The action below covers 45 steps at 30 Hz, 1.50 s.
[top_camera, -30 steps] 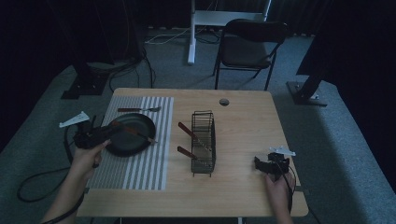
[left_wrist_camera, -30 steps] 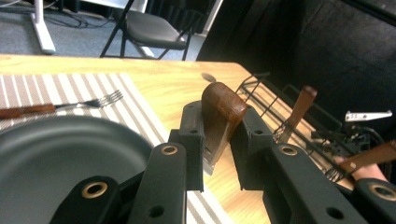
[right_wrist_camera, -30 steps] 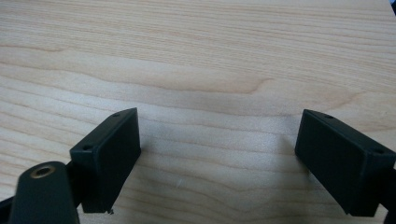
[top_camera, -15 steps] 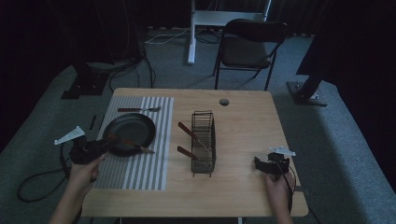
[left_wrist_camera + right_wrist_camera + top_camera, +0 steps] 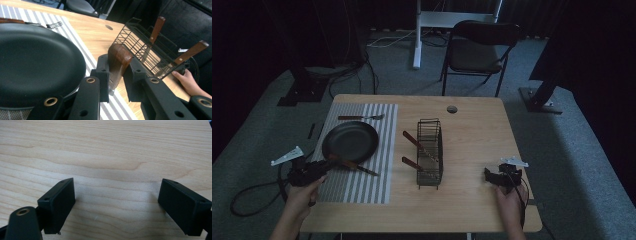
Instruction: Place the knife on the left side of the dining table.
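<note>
Left gripper view: left gripper [image 5: 115,75] jaws clamp wooden knife handle [image 5: 117,62]; right gripper [image 5: 117,207] jaws wide, empty; no writing legible.

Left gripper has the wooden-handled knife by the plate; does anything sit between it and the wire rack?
Nothing visible does. The left gripper is shut on the knife beside the black plate; bare placemat and table lie before the wire rack.

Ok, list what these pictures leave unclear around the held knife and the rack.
- Knife blade: left gripper view, hidden behind the left gripper.
- Blades of both utensils in the rack: high view, too small and dark.
- Fork handle: left gripper view, cut off by the pan.
</note>
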Motion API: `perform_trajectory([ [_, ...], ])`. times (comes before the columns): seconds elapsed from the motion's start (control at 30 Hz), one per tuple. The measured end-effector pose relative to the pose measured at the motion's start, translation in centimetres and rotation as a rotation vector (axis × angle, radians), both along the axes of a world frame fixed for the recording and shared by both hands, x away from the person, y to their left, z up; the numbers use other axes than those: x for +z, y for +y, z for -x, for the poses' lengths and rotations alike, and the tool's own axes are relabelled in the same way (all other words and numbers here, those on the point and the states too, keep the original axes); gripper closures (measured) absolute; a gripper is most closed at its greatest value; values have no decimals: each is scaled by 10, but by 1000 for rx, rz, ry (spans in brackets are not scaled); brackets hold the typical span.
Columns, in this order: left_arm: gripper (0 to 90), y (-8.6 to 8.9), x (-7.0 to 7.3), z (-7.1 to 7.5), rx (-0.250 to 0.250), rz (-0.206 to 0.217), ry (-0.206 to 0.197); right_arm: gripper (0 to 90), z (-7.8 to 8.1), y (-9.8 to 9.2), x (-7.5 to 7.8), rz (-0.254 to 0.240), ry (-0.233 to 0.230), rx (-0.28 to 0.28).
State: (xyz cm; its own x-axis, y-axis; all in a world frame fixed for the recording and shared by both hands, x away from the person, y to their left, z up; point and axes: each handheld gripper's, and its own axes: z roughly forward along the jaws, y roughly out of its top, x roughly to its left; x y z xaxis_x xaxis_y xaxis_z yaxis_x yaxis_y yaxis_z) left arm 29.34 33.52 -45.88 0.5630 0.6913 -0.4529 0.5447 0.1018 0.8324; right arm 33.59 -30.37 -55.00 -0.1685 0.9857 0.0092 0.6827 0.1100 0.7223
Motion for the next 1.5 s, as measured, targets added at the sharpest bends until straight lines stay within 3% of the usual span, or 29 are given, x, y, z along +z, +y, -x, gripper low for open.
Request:
perform_trajectory([
  [0.13,765,1,-5,0,-13,41,12,132,0,0,0,0,0,0],
  [0.47,763,1,-8,1,-29,16,20,132,0,0,0,-2,0,-1],
  [0.57,763,4,-10,3,4,0,39,132,0,0,0,-1,1,-1],
  [0.73,763,12,-18,3,14,41,64,132,0,0,0,-1,1,-1],
  [1.0,685,24,-36,1,71,50,112,132,0,0,0,-1,1,-1],
  [1.17,606,36,-62,-1,126,64,194,132,0,0,0,-1,1,-1],
  [1.27,592,38,-69,-3,136,53,223,132,0,0,0,-1,1,-1],
  [1.43,570,42,-77,-5,151,73,260,132,0,0,0,-1,1,-1],
  [1.5,564,43,-81,-9,175,86,297,133,0,0,0,-1,1,-1],
])
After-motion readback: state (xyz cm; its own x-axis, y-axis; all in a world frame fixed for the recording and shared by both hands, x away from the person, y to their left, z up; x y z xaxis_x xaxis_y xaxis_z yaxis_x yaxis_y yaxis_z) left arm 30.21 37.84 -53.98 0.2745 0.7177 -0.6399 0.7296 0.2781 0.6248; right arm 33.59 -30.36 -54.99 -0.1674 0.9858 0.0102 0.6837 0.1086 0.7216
